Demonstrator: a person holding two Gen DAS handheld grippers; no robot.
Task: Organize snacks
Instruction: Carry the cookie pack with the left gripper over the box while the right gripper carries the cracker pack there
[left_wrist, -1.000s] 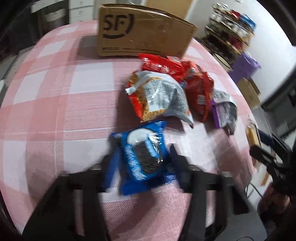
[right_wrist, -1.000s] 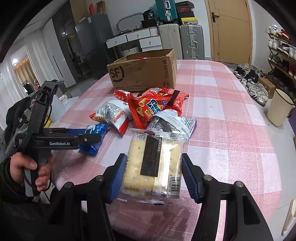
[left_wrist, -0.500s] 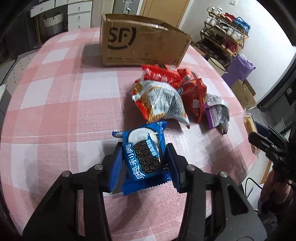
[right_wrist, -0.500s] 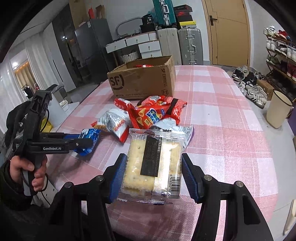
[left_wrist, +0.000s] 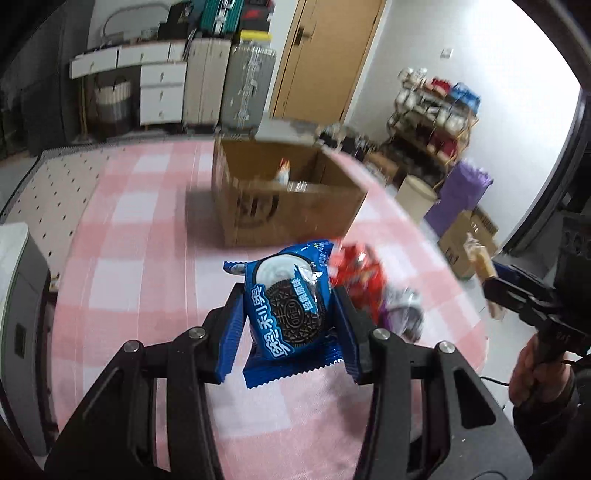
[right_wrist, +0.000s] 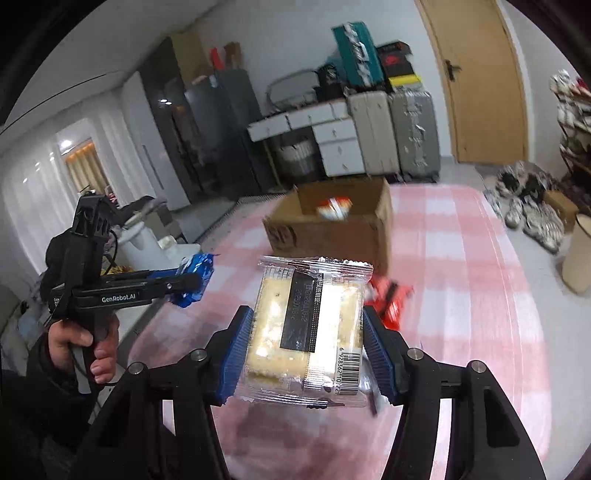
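Note:
My left gripper (left_wrist: 288, 317) is shut on a blue Oreo packet (left_wrist: 286, 314) and holds it up above the pink checked table (left_wrist: 140, 280). My right gripper (right_wrist: 308, 328) is shut on a clear packet of yellow crackers (right_wrist: 310, 325), also lifted. The open cardboard box (left_wrist: 284, 199) stands at the table's far side with a snack inside; it also shows in the right wrist view (right_wrist: 332, 229). Red snack bags (left_wrist: 354, 277) and a silver bag (left_wrist: 402, 310) lie on the table behind the Oreo packet. The left gripper and its Oreo packet (right_wrist: 194, 278) show at the left of the right wrist view.
Suitcases (left_wrist: 247, 88) and white drawers (left_wrist: 162, 92) stand behind the table. A shoe rack (left_wrist: 432, 110), a purple bag (left_wrist: 461, 195) and a bin (left_wrist: 415, 195) are to the right. Shoes (right_wrist: 532, 214) lie on the floor.
Both grippers have risen and tilted up with their packets. The box's open top and the room behind now show. The snack pile has dropped low in both views.

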